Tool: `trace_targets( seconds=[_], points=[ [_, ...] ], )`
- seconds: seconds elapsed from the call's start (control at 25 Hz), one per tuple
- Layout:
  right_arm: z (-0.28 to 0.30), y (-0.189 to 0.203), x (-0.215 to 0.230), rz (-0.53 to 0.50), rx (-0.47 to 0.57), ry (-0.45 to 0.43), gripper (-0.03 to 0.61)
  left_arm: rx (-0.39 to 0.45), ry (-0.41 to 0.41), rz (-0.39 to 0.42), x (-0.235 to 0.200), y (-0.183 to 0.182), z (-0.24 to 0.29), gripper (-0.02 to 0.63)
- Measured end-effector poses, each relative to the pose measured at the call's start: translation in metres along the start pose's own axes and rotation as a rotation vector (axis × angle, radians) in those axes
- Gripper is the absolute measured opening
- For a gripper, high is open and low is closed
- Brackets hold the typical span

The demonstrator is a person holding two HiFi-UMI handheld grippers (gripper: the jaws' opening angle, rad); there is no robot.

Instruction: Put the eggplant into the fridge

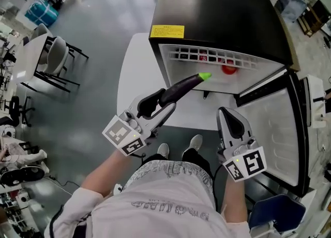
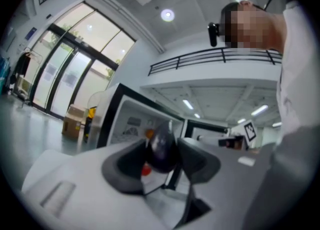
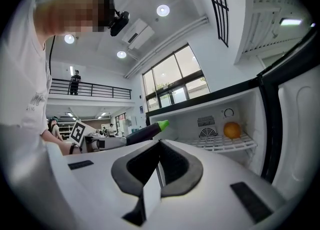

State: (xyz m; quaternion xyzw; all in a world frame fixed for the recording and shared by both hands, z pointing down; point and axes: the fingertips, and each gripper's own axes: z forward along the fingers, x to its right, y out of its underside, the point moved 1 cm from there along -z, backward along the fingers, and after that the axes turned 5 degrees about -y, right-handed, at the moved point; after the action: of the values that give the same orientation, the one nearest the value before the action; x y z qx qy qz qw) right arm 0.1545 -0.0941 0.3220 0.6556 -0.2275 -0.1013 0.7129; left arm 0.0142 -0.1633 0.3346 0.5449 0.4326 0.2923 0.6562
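A dark purple eggplant (image 1: 183, 85) with a green stem tip is held level, tip pointing at the open black fridge (image 1: 217, 14). My left gripper (image 1: 159, 102) is shut on its blunt end; in the left gripper view the eggplant (image 2: 162, 149) fills the gap between the jaws. My right gripper (image 1: 225, 112) is beside it to the right, shut and empty, in front of the open fridge door (image 1: 274, 123). In the right gripper view its pads (image 3: 175, 166) meet at the tips, with the eggplant (image 3: 145, 132) to the left.
The fridge stands on a white table (image 1: 135, 76). Inside it, a wire shelf (image 1: 212, 56) carries a red fruit (image 1: 228, 68), and an orange (image 3: 231, 130) lies on the rack. Chairs and a small table (image 1: 51, 58) stand on the grey floor to the left.
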Motion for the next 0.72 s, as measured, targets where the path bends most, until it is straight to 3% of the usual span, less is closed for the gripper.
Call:
trace_targets(
  seconds=[0.72],
  points=[
    [0.008,-0.006,0.065,0.020,0.007,-0.153,0.003,-0.032,-0.136,0.125,0.000,0.006,0.098,0.199]
  ],
)
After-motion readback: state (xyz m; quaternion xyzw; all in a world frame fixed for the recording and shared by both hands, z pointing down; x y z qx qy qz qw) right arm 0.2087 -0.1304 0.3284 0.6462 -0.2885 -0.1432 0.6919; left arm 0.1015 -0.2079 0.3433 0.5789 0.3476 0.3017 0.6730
